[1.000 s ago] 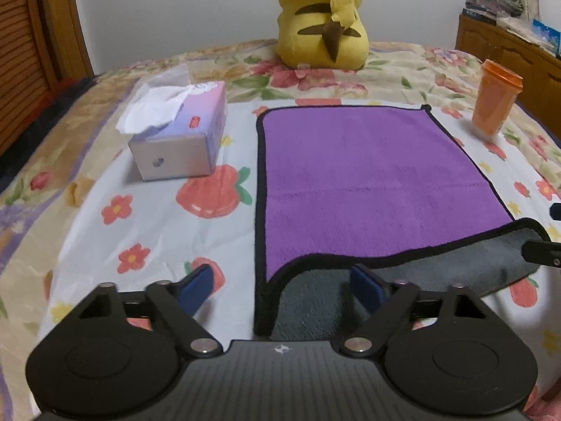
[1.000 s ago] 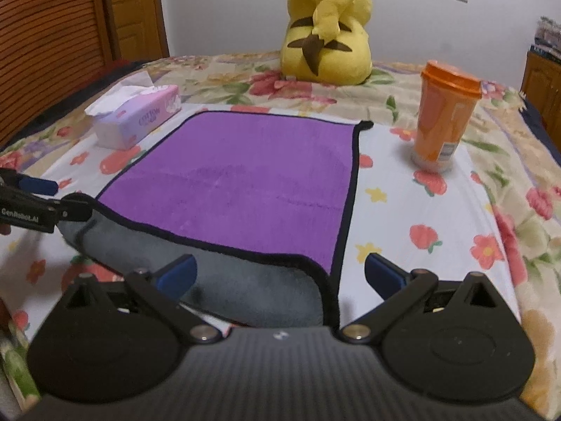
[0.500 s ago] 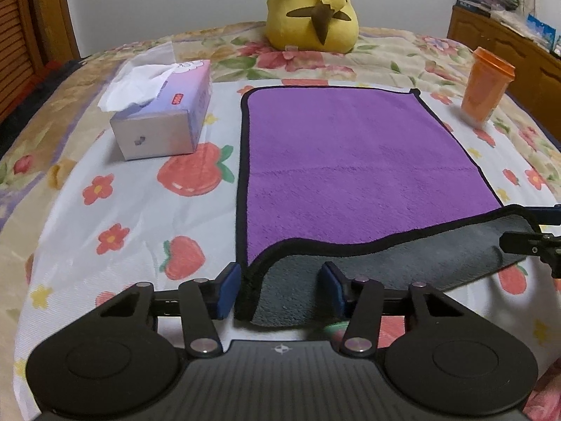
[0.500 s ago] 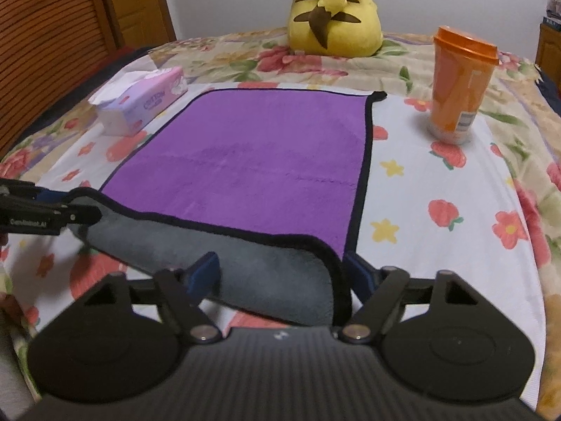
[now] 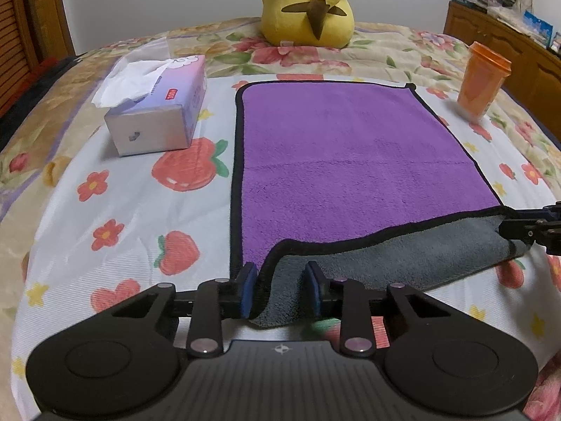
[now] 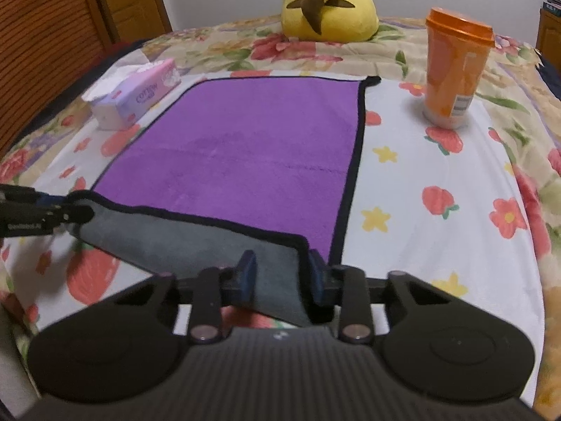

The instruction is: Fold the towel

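A purple towel [image 5: 350, 161] with black trim and a grey underside lies flat on the flowered bedspread; it also shows in the right wrist view [image 6: 252, 147]. Its near edge is turned up, grey side showing. My left gripper [image 5: 280, 280] is closing around the near left corner, the jaws still a little apart with grey cloth between them. My right gripper [image 6: 280, 270] stands the same way around the near right corner. Each gripper shows at the edge of the other's view, the right one [image 5: 533, 228] and the left one [image 6: 38, 214].
A tissue box [image 5: 157, 112] sits left of the towel. An orange lidded cup [image 6: 454, 70] stands to the right. A yellow plush toy [image 5: 308, 3] sits at the back. A wooden cabinet [image 5: 508, 45] is at far right, a wooden door [image 6: 52, 35] at left.
Both grippers' jaws have narrowed from wide open around the towel's near corners. The near edge has lifted slightly and both views have moved closer in.
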The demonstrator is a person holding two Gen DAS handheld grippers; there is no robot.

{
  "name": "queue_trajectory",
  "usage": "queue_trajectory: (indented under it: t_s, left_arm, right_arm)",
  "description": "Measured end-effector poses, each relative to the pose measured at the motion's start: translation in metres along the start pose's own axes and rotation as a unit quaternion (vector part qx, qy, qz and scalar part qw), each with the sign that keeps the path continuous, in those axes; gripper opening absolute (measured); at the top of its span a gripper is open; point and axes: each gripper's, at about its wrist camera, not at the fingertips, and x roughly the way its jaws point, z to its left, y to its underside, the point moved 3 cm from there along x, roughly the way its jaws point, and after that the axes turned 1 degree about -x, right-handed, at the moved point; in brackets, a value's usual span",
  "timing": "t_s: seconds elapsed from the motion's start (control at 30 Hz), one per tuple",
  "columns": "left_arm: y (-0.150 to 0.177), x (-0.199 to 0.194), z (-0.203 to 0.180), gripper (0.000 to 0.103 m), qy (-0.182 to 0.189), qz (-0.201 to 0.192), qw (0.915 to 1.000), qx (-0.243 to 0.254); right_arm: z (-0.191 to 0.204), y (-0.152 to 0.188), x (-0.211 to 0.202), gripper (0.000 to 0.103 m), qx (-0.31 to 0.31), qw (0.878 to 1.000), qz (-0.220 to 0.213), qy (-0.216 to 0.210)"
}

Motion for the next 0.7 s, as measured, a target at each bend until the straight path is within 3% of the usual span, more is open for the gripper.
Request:
queue_trajectory:
  t_s: [0.13, 0.23, 0.7]
  left_arm:
    - [0.0, -0.001, -0.002, 0.018, 0.003, -0.001, 1.0, 0.0]
    - [-0.001, -0.004, -0.003, 0.012, 0.003, -0.008, 1.0, 0.004]
    - [-0.011, -0.023, -0.007, 0.009, 0.013, -0.049, 0.9987, 0.003]
  right_arm:
    - [-0.002, 0.0, 0.0, 0.019, -0.005, 1.0, 0.002, 0.003]
    - [-0.004, 0.001, 0.0, 0.005, -0.008, 1.0, 0.002, 0.006]
    - [-0.005, -0.007, -0.011, 0.004, -0.011, 1.0, -0.028, 0.0]
